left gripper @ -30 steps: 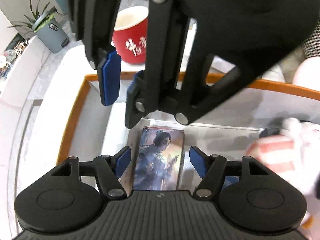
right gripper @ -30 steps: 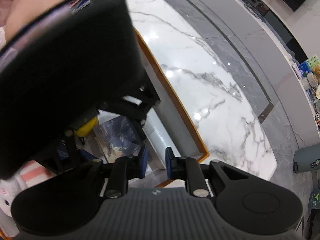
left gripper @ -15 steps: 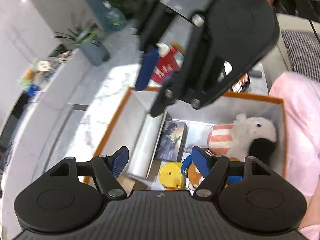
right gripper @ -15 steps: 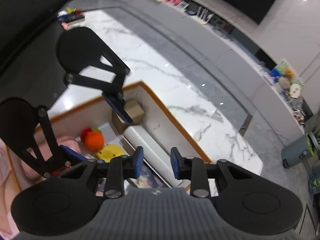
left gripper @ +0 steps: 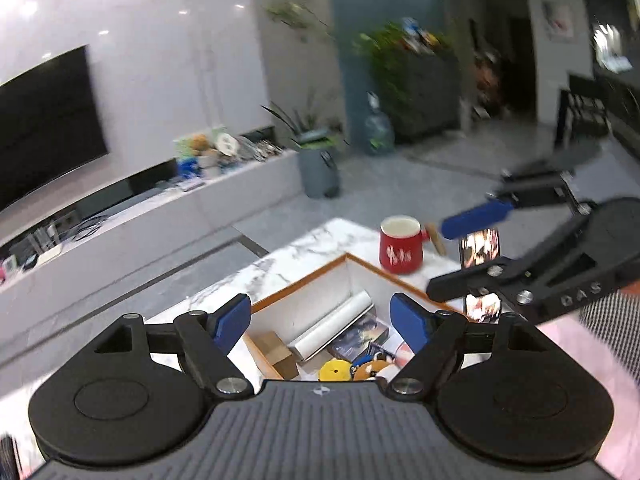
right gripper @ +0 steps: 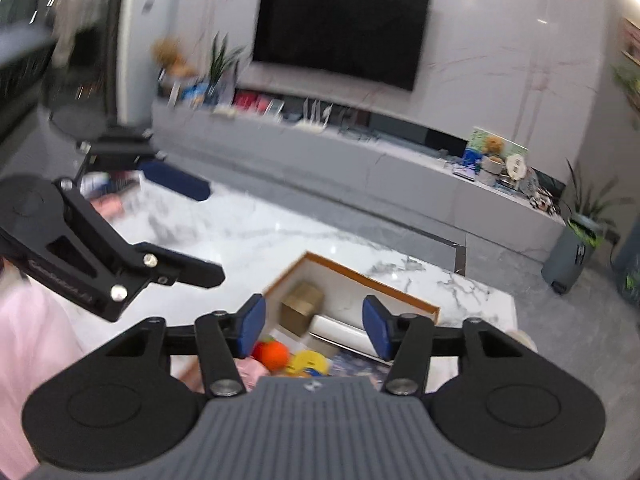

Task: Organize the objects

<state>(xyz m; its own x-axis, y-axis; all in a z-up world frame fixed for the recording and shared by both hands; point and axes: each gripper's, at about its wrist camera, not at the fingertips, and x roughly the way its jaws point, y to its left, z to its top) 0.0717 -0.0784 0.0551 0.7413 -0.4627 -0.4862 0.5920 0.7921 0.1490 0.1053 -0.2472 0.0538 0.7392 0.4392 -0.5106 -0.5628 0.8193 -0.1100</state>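
Your left gripper (left gripper: 322,322) and right gripper (right gripper: 314,326) both hang above the orange-rimmed box (left gripper: 304,278) on the glossy marble table (right gripper: 256,236). Their blue pads have just been spreading and grip nothing. Inside lie a white roll (left gripper: 336,326), a cardboard carton (right gripper: 302,306), a yellow disc (left gripper: 335,370) and, perhaps, a card pack (left gripper: 358,338).

**Clearance over the box**

Your left gripper (left gripper: 322,322) and right gripper (right gripper: 313,330) both hang above the orange-rimmed box (left gripper: 304,278), jaws just opened, nothing between them. The box mouth is clear from above. Inside it is crowded: white roll (left gripper: 334,328), cardboard carton (right gripper: 301,306), yellow toy (left gripper: 335,370), orange ball (right gripper: 275,354). The red mug (left gripper: 401,249) stands just outside the far rim. The marble table (right gripper: 240,236) beside the box looks free, though blurred.
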